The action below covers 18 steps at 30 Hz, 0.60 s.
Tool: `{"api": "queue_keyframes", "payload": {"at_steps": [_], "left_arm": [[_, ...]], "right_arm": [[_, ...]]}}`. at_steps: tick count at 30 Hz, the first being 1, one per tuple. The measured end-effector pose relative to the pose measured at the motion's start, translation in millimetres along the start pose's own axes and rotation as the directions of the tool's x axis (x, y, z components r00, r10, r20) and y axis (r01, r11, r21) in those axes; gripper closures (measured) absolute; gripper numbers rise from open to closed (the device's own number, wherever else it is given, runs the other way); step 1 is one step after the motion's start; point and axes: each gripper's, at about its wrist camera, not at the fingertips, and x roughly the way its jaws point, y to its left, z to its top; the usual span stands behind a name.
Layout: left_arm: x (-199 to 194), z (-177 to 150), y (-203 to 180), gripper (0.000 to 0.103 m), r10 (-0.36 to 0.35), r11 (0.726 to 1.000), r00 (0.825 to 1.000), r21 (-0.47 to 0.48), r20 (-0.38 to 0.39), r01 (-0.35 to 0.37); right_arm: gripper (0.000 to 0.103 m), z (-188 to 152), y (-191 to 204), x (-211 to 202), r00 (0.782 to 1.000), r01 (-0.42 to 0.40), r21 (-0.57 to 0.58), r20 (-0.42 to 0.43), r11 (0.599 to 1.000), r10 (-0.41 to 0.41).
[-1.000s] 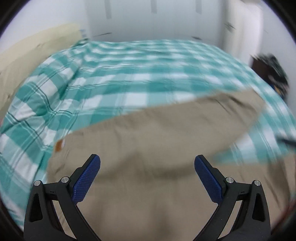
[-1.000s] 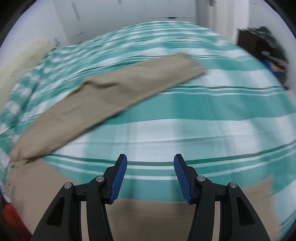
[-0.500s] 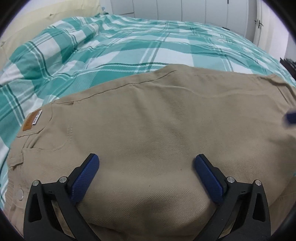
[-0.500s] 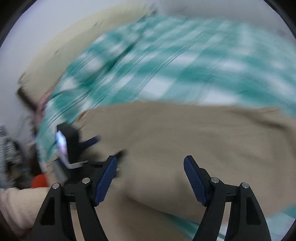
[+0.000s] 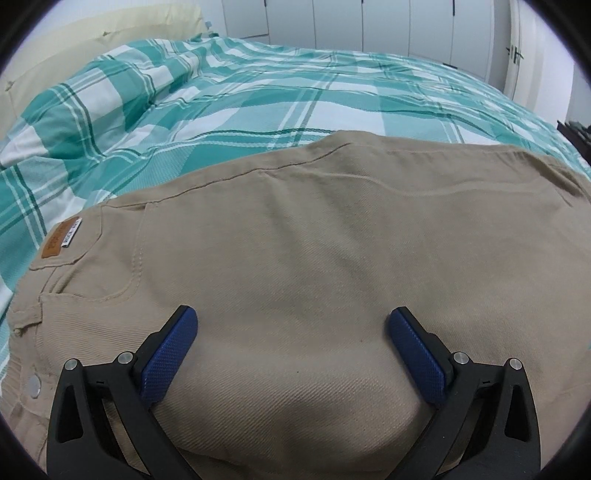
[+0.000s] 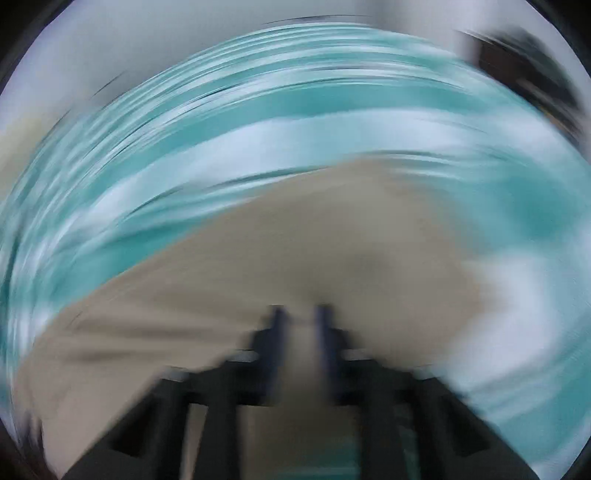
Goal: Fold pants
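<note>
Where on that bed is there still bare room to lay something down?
Bare checked bedspread runs beyond the far edge of the tan pants, up to the cream pillow and white cupboards. A narrower strip lies left of the waistband label. The near part is crowded: the pants fill it under the open left tool.

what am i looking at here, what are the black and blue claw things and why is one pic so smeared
These are two hand-held grippers, one in each of a person's hands, each with a fisheye camera looking along its own two fingers. The black arms with blue pads are those fingers.

The sharp picture is from the left gripper. Its jaws are wide open over tan pants lying on a bed with a green and white checked cover. A brown label marks the waistband.

The smeared picture is from the right gripper, blurred by fast motion. Its fingers look close together over the pants, but whether they grip cloth cannot be told.
</note>
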Motion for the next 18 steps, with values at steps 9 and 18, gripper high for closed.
{"api": "queue_keyframes", "payload": {"at_steps": [9,18], "left_arm": [[-19.6,15.3,-6.6,0.002,0.023,1.0,0.994,0.016,-0.104,-0.022],[-118.8,-70.1,-79.3,0.001,-0.207,0.943,0.952,0.214,-0.225,0.256]], "right_arm": [[0.027,-126.4,-28.6,-147.7,0.987,-0.142,-0.17,0.046,0.975,0.152],[0.027,-345.9,99.8,-205.8,0.878,-0.479,-0.469,-0.243,0.742,0.414]]}}
